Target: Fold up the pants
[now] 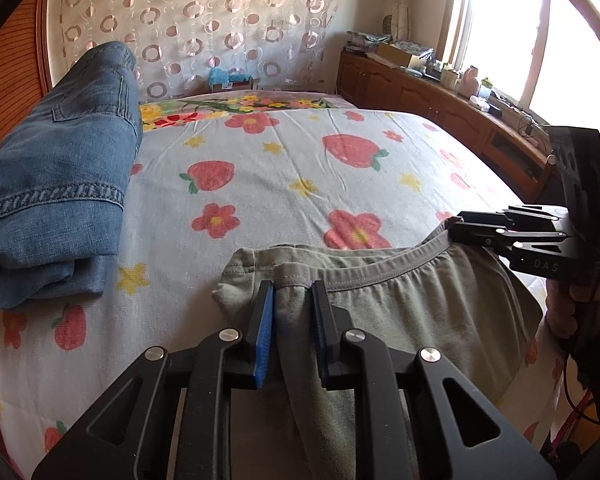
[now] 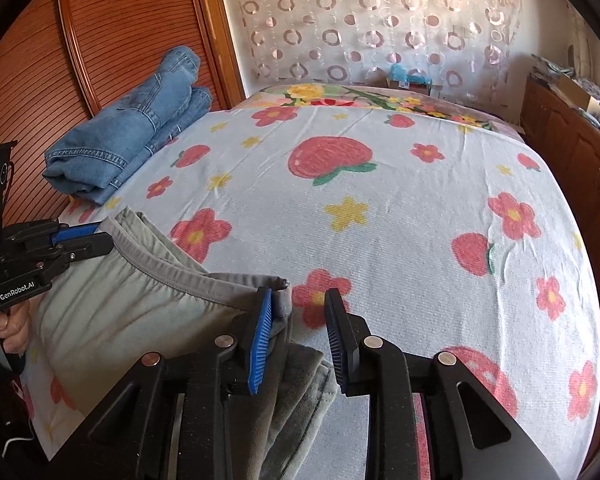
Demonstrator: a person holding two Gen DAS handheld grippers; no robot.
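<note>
Strawberry-print bed [image 1: 260,168], grey pants [image 1: 400,320] at near edge, left gripper [image 1: 292,296] angled down w/ waistband fabric clenched, right gripper [image 2: 298,304] angled down, jaws apart, waistband end touching only its left pad, folded jeans [image 2: 132,136] far left.

Bedspread [image 2: 400,240]: pale, printed with strawberries, flowers and stars; covers the bed. Folded blue jeans [image 2: 128,136]: far left on the bedspread, beside a slatted wooden panel [image 2: 112,20]. Sheer curtain with ring pattern [image 2: 372,20]: far wall. Wooden cabinet [image 1: 432,100]: right side, cluttered top, under a bright window [image 1: 512,32].
</note>
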